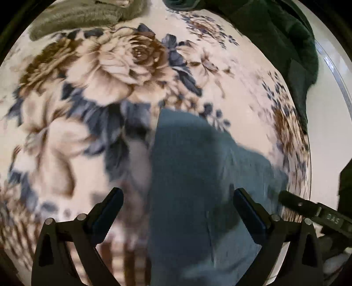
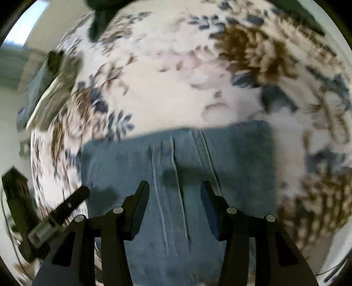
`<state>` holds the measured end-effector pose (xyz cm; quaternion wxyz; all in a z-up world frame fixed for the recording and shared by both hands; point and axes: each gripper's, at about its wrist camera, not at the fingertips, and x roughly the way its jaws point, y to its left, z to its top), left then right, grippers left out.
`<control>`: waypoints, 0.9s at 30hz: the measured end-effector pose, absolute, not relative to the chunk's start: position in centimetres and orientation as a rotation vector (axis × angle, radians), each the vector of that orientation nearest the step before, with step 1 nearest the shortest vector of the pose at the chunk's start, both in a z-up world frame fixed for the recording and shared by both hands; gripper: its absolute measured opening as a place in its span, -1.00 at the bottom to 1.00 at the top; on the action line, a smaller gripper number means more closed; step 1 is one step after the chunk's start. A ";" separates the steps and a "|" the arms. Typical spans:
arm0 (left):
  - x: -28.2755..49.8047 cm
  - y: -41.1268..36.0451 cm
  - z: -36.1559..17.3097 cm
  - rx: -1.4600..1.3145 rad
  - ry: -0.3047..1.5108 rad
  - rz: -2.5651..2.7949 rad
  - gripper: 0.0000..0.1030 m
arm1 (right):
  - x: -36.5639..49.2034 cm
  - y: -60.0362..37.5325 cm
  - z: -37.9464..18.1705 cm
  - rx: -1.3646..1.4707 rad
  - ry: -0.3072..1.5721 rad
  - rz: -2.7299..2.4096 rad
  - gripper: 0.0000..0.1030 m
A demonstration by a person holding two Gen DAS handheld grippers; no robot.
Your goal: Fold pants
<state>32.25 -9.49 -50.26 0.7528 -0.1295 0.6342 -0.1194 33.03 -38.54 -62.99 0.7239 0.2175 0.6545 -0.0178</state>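
Note:
Blue jeans (image 1: 198, 176) lie flat on a floral bedspread (image 1: 99, 72). In the right wrist view the jeans (image 2: 176, 165) spread across the lower half with creases down the middle. My left gripper (image 1: 178, 198) is open, hovering over the left edge of the jeans, holding nothing. My right gripper (image 2: 175, 189) is open above the middle of the jeans, holding nothing. The right gripper's finger also shows at the right edge of the left wrist view (image 1: 308, 209). The left gripper shows at lower left of the right wrist view (image 2: 63, 211).
A dark green garment (image 1: 275, 44) lies at the bed's far right corner. An olive fuzzy blanket (image 1: 83, 15) lies at the top left. The bed edge and pale floor (image 1: 330, 99) are on the right. Both views are motion-blurred.

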 end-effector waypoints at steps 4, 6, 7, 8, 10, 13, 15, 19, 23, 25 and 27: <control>27.9 -9.5 -51.9 -0.215 1.440 -0.218 1.00 | 28.7 -36.0 -65.2 0.326 1.602 -0.012 -0.02; 26.5 -8.6 -53.8 -0.288 1.477 -0.189 1.00 | 27.1 -34.6 -67.2 0.230 1.606 -0.024 -0.02; 26.0 -7.7 -55.2 -0.391 1.497 -0.188 1.00 | 27.0 -34.3 -67.8 0.195 1.602 -0.030 0.00; 25.7 -7.1 -56.2 -0.457 1.500 -0.192 1.00 | 27.1 -34.0 -68.5 0.177 1.601 -0.041 0.01; 25.6 -6.7 -57.1 -0.493 1.488 -0.203 1.00 | 28.1 -33.6 -70.0 0.166 1.613 -0.059 0.13; 26.0 -7.2 -56.8 -0.462 1.490 -0.212 1.00 | 29.9 -33.2 -70.9 0.193 1.671 -0.087 0.27; 26.2 -7.3 -55.8 -0.457 1.501 -0.209 1.00 | 30.4 -33.7 -70.3 0.243 1.696 -0.089 0.27; 26.0 -6.8 -52.9 -0.479 1.453 -0.235 0.99 | 27.6 -38.4 -65.5 0.527 1.545 -0.078 0.27; 26.2 -6.3 -51.5 -0.522 1.416 -0.271 0.99 | 22.4 -43.7 -64.0 0.816 1.436 -0.147 0.32; 26.6 -6.5 -52.3 -0.557 1.427 -0.279 0.99 | 20.0 -44.8 -65.9 1.005 1.420 -0.135 0.32; 27.3 -6.9 -53.4 -0.606 1.448 -0.282 0.99 | 18.8 -44.7 -68.6 1.146 1.405 -0.112 0.32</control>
